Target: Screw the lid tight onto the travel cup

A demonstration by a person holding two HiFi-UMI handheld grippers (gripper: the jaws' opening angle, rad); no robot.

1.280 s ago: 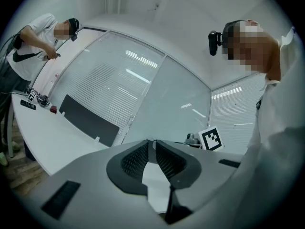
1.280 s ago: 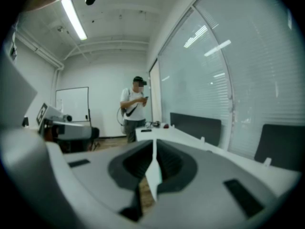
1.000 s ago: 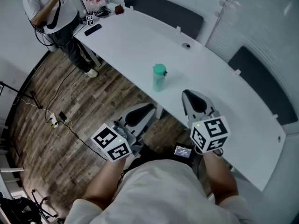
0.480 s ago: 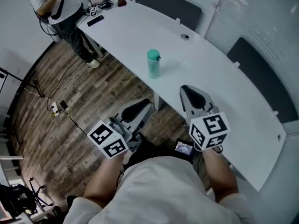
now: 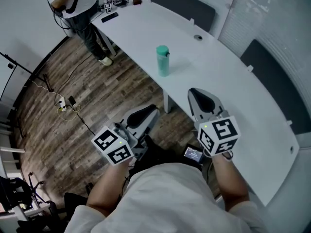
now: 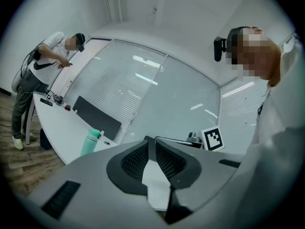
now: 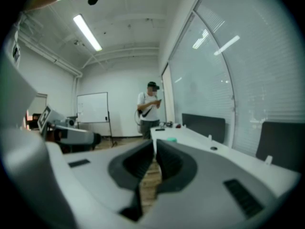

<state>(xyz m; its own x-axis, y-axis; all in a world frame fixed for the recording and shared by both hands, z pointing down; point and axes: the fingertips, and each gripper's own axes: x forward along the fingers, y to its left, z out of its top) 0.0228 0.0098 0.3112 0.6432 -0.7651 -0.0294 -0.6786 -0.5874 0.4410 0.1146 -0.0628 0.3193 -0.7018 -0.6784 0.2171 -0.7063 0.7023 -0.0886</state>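
step: not started, I think | cup (image 5: pixel 163 64): on table (image 5: pixel 146 30), lid (image 5: pixel 163 48) on top, far from both | left gripper (image 5: pixel 146 114): fingers pressed together, empty | right gripper (image 5: pixel 199 94): same | next: reach out, open, hold cup, twist lid

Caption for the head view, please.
Left tool and right tool, both shut and empty, held short of the teal travel cup on the white table.

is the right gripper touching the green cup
Apart. The head view shows the cup standing alone on the white table, with a bare stretch between it and the right gripper, whose jaws are shut and empty.
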